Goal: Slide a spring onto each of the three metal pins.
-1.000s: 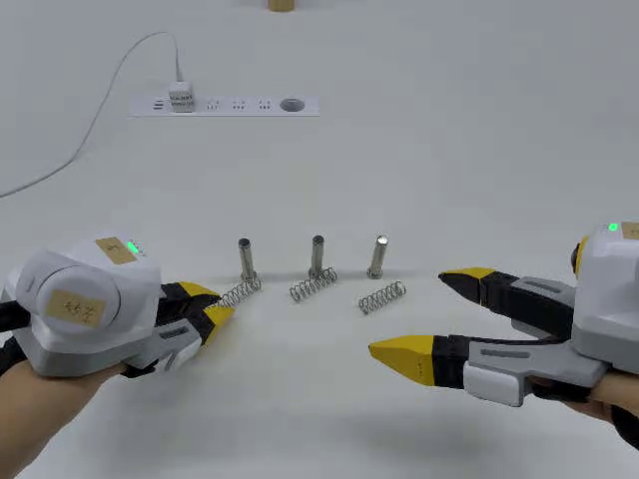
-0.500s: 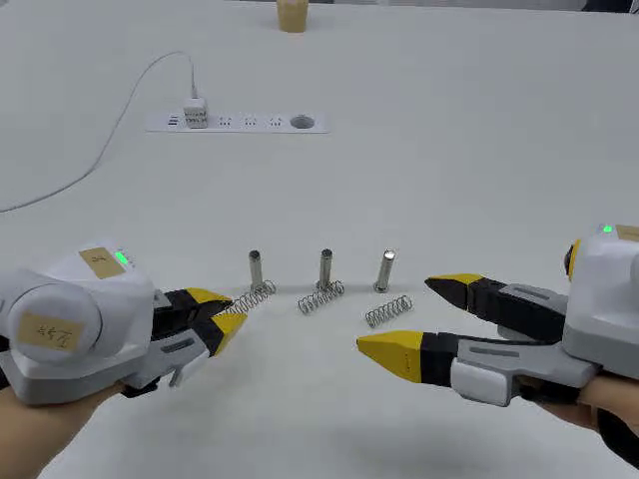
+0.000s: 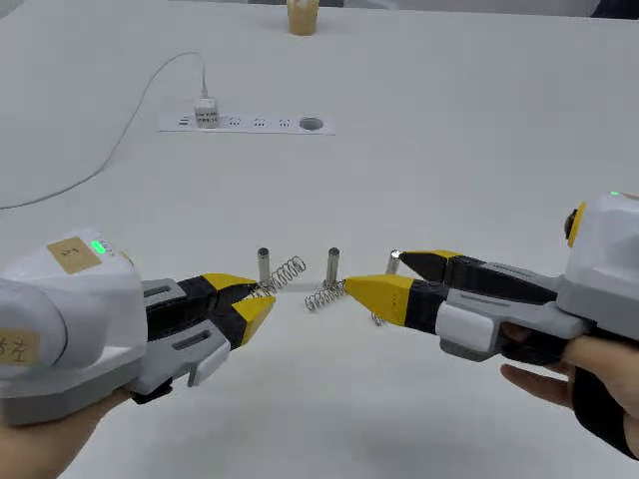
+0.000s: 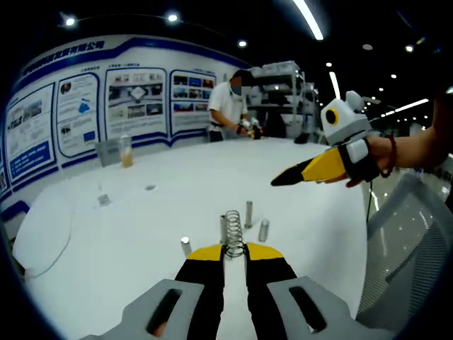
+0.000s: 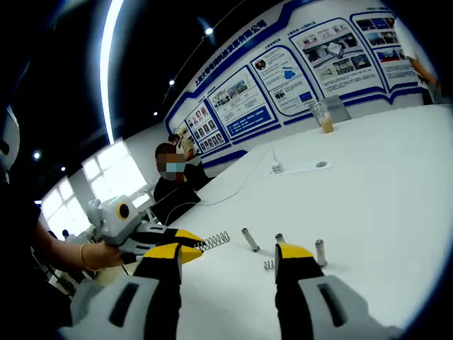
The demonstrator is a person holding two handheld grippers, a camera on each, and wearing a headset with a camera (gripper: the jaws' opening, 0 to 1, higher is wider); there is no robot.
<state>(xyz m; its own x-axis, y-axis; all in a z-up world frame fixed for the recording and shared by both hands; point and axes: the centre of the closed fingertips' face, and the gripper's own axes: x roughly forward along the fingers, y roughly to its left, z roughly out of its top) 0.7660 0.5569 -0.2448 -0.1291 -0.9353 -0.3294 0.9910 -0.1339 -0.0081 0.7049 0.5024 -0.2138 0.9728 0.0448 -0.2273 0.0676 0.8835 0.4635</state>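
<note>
Pinching one spring by its end: left gripper, fingertips pressed together on it. The spring lay on the table half a second ago and now slants past the left pin.
Right gripper: moved in, level, fingers spread, beside the right pin.
Second spring: lying at the middle pin.

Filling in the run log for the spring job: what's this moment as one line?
left gripper: shut on spring | right gripper: open, over table | pins: three upright, bare | loose spring: lying by middle pin
</note>
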